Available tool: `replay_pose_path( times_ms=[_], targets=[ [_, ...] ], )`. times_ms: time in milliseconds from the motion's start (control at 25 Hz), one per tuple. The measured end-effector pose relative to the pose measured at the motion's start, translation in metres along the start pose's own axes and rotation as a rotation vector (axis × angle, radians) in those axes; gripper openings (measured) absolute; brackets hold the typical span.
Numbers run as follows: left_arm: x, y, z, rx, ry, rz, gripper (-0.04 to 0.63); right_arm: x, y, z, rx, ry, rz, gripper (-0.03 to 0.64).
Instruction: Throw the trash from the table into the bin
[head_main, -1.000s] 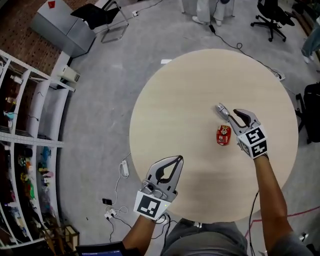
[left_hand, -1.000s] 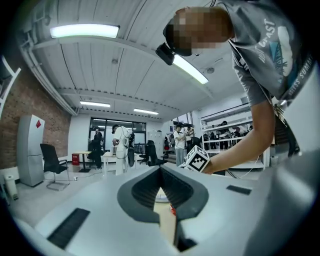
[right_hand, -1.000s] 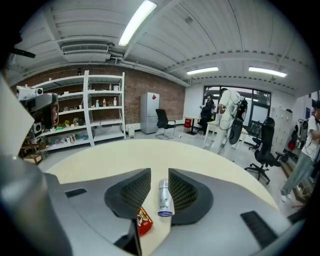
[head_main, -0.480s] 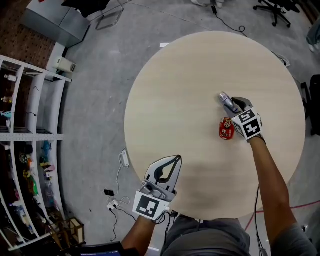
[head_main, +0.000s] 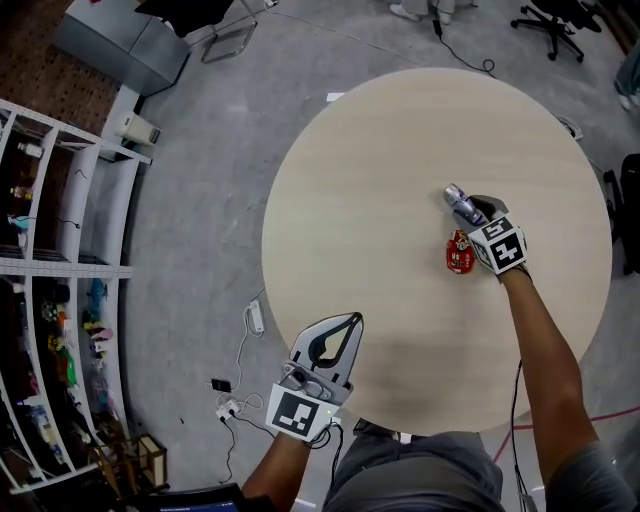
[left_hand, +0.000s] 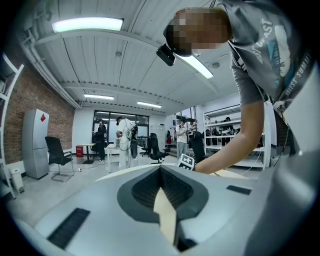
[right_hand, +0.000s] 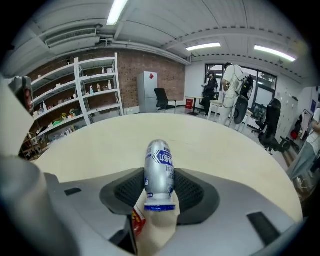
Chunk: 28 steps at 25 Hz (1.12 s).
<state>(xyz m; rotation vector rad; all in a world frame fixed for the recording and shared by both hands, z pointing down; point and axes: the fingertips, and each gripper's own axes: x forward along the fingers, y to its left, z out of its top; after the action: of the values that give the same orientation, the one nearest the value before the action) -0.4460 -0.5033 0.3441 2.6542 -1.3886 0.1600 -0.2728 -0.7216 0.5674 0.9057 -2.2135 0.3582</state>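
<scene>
Lying on the round desk (head_main: 380, 200), the silver bottle (right_hand: 159, 170) sits between the right claw's (head_main: 462, 204) parted jaws, which have just been opening. A red packet (head_main: 459, 252) rests just beside it. The left claw (head_main: 352, 320) hovers closed and empty at the desk's near edge.

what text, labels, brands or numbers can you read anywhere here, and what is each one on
Nothing is clear enough to quote.
Silver bottle with a blue end: blue label with white characters, too blurred to read.
Small red packet: print too small.
Person's grey T-shirt: pale lettering, cut off and distorted.
Tall grey cabinet: red mark, no legible letters.
Black-and-white square markers: patterns, not words.
</scene>
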Motion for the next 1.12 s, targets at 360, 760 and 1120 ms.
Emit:
replay_pose_path(
  times_ms=[360,760,1120],
  targets=[
    [-0.065,-0.012,0.043,0.037,-0.08,0.008,0.041,-0.139,0.098,0.076,-0.041,-0.244,-0.021,0.173],
    [-0.18,-0.069,0.113,0.123,-0.243,-0.072,0.041,-0.347,0.253,0.136,-0.118,-0.484,-0.079,0.173],
    [-0.293,-0.128,0.173,0.179,-0.402,-0.168,0.041,-0.494,0.406,0.159,-0.342,-0.646,-0.15,0.173]
  ],
)
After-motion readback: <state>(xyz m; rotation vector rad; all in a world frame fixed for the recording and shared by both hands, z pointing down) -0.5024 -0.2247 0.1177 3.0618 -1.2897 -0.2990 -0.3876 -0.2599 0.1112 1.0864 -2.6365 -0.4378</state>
